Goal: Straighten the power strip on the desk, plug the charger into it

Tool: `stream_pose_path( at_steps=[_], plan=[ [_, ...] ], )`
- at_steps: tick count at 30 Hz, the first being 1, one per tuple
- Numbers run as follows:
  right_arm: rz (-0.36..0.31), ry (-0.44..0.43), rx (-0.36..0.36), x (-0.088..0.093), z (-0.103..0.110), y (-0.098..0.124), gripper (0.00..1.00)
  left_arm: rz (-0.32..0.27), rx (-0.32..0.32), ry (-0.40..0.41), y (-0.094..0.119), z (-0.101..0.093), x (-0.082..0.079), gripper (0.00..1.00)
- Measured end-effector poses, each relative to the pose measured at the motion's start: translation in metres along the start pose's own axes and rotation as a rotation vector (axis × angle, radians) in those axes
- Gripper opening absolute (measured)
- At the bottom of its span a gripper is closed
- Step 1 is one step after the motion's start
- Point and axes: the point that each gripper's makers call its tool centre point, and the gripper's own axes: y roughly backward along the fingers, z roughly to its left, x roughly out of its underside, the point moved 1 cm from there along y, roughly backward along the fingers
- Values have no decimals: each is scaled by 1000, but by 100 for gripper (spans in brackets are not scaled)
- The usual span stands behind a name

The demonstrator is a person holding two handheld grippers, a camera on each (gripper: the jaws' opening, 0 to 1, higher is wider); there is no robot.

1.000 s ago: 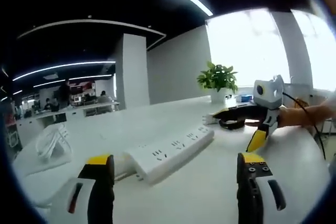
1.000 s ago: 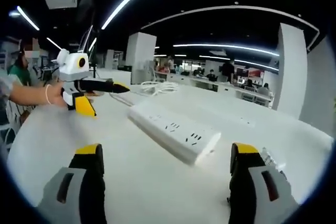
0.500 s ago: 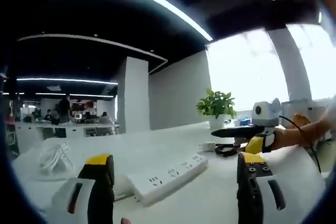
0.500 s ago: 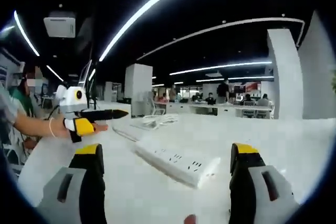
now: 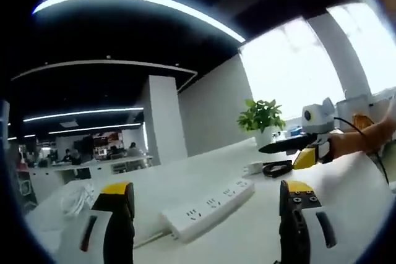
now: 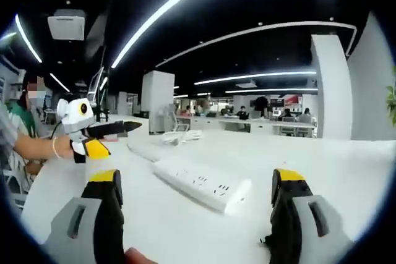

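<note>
A long white power strip (image 5: 210, 205) lies at an angle on the white desk (image 5: 247, 239), just ahead of my left gripper (image 5: 206, 186), whose jaws stand wide apart and empty. A small white charger (image 5: 252, 168) with a looped black cable (image 5: 276, 168) rests beyond the strip's far end. Close above that cable hovers the right gripper (image 5: 291, 149), held by a hand. In the right gripper view the power strip (image 6: 201, 180) lies ahead of my right gripper (image 6: 196, 178), open with nothing in it. The left gripper (image 6: 108, 131) hangs over the desk at the left.
A potted plant (image 5: 263, 115) stands at the desk's far side by the bright window. A bundle of white cable (image 5: 77, 193) lies at the left, also seen as a white cable bundle (image 6: 182, 135). People sit at far desks (image 6: 272, 122).
Both cameras have tipped upward, so the desk and strip sit lower in view and more ceiling shows. The power strip itself has not moved. Both grippers stay open.
</note>
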Motion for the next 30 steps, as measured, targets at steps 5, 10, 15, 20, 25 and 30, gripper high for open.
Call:
stream_pose_path(
  at_steps=[5,10,15,20,25,30],
  plan=[
    [-2,12,-3,1,1,5,100,2,19,-15,2,-6,-1,99],
    [14,22,19,3,-6,10,100,7,30,12,4,-11,-4,99],
    [28,14,23,5,-10,17,100,47,27,122,5,-12,-3,99],
    [45,-5,31,9,-17,24,100,39,34,146,8,-13,-5,99],
    [68,-6,38,14,-23,31,100,47,13,161,10,-11,-4,99],
    [95,-3,51,20,-31,37,100,51,-8,179,13,-6,-2,99]
  ],
)
